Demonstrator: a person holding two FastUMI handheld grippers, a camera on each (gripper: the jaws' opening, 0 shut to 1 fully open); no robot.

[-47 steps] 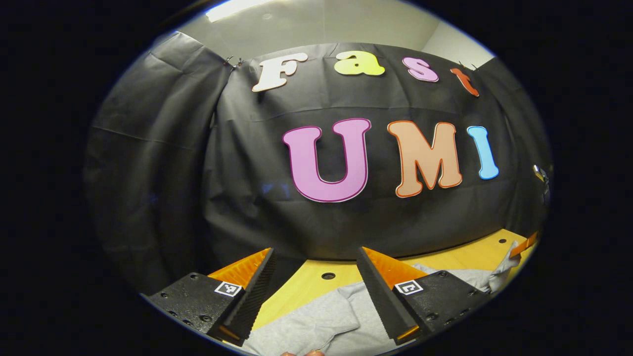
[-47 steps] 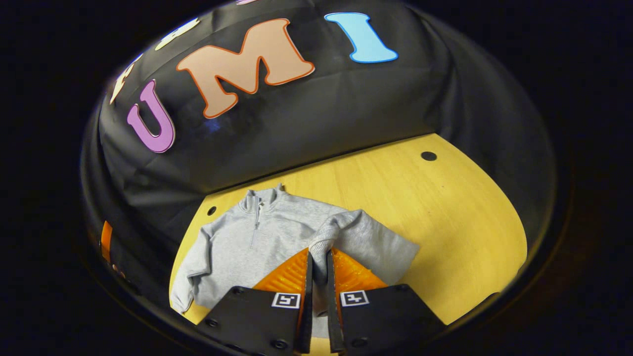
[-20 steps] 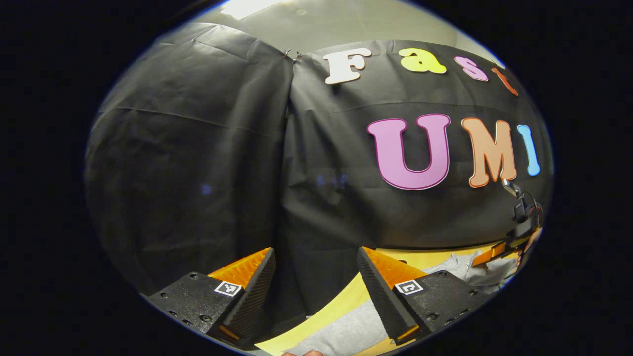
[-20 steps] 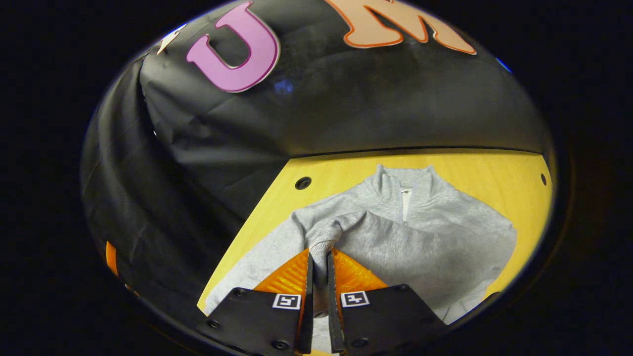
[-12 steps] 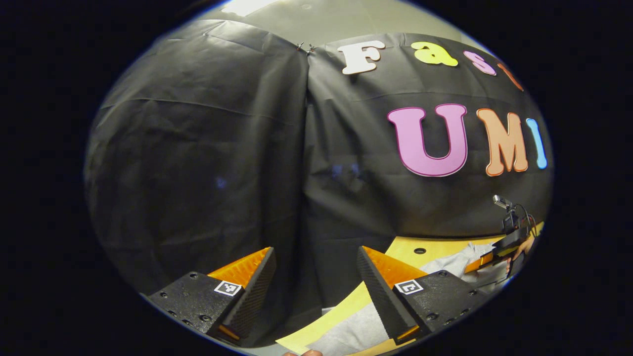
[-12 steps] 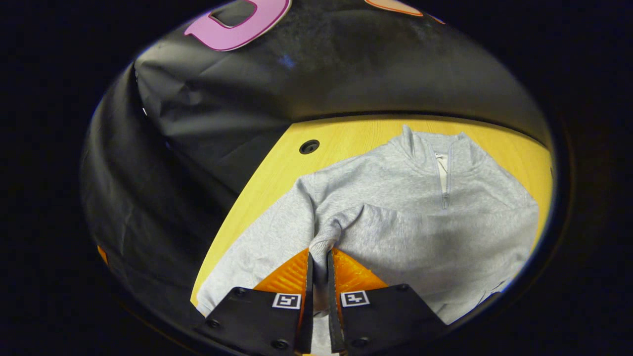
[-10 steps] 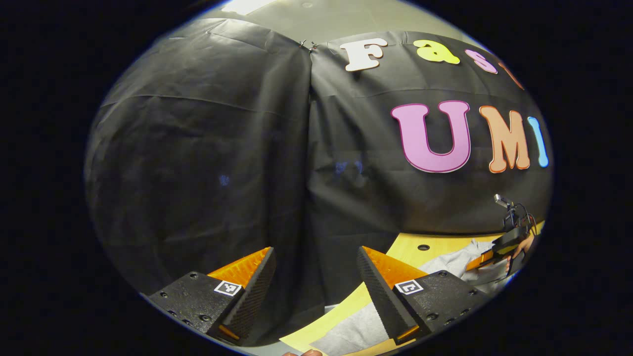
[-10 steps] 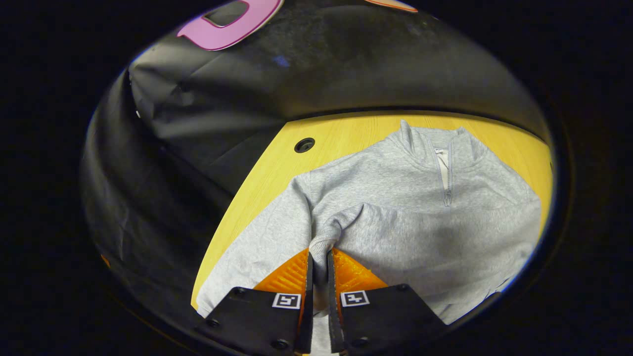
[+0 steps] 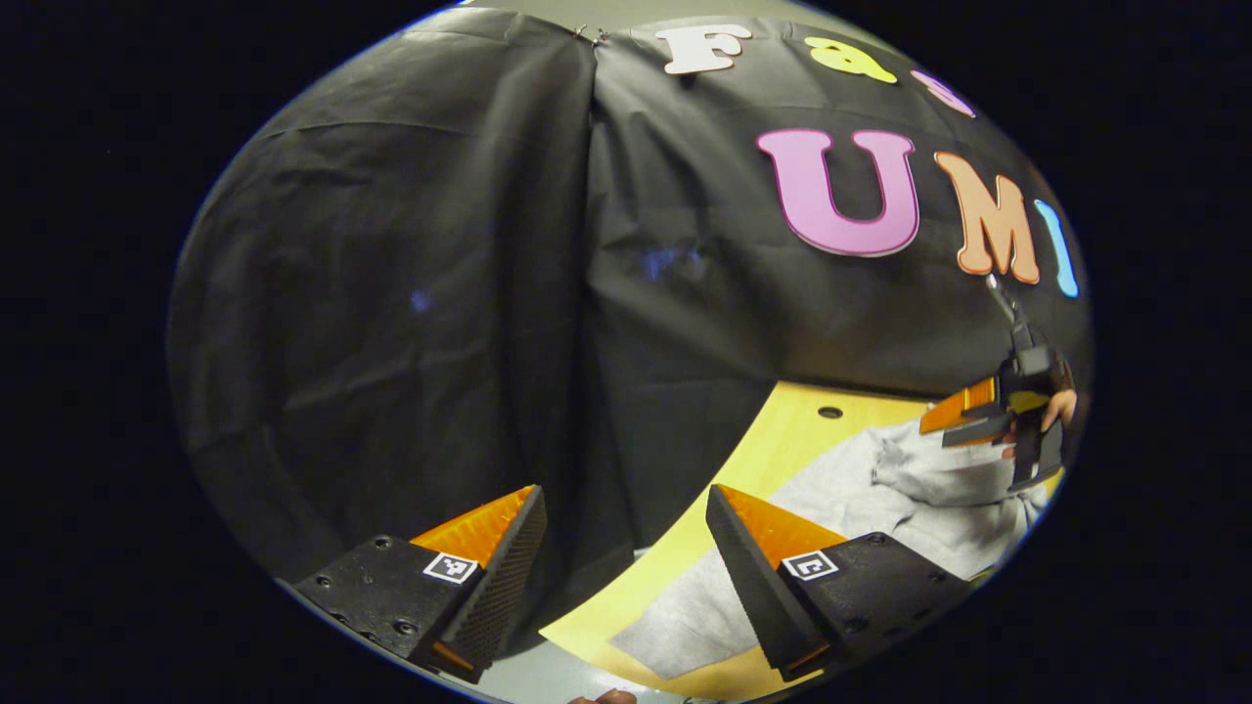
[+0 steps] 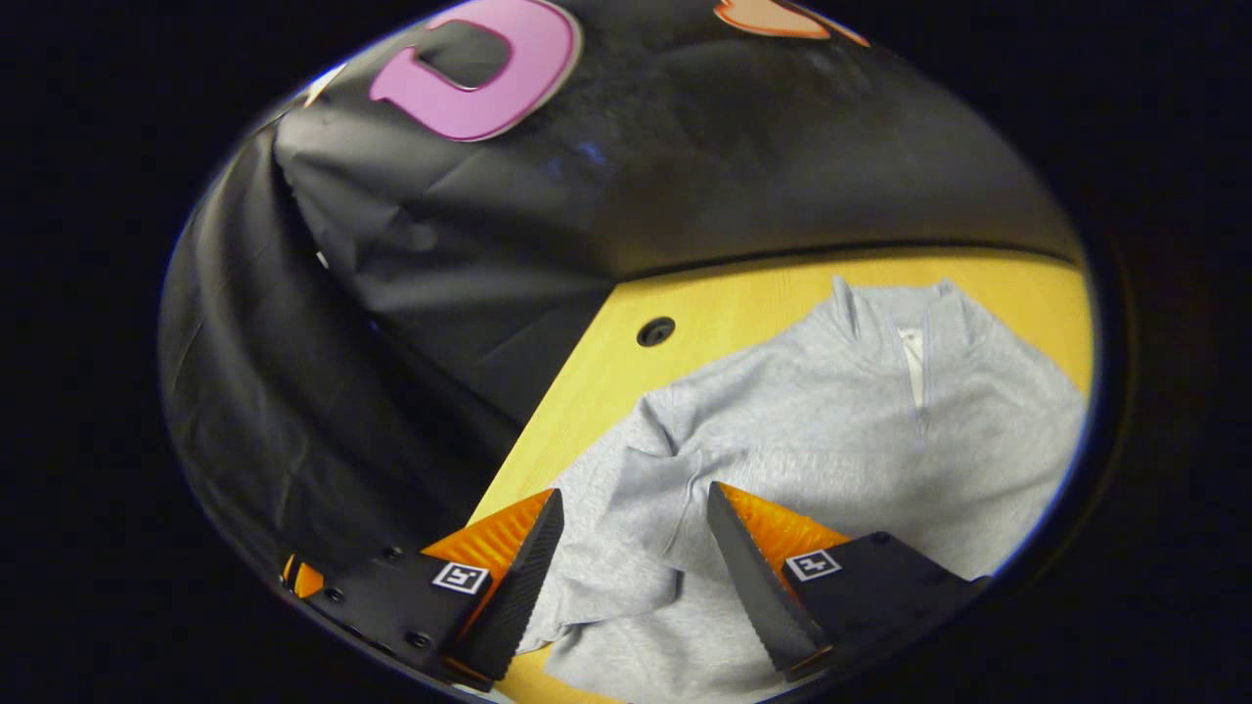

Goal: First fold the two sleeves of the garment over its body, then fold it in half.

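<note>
1. A yellow wooden table (image 10: 743, 293) carries a grey garment (image 10: 822, 420) with a short zip at the collar. A round hole (image 10: 655, 330) in the tabletop sits just beyond the garment's shoulder, and the black cloth wall (image 10: 606, 196) rises right behind the table's far edge.
2. In the right gripper view, one sleeve (image 10: 636, 508) lies folded across the garment's body, its cuff end resting between the fingers with nothing pinched.
3. The right gripper (image 10: 636, 577) stands released, jaws wide apart, hovering above the folded sleeve and pointing down toward the table.
4. In the left gripper view, the left gripper (image 9: 626, 577) is also spread wide and grasps nothing. It sits near the table's corner, aimed mostly at the wall, with a strip of the garment (image 9: 685, 616) lying beside its right-hand finger.
5. Farther off in that view, the right gripper (image 9: 963, 422) appears above the bunched grey fabric, held by a hand (image 9: 1051, 411).
6. No containers are on the table.
</note>
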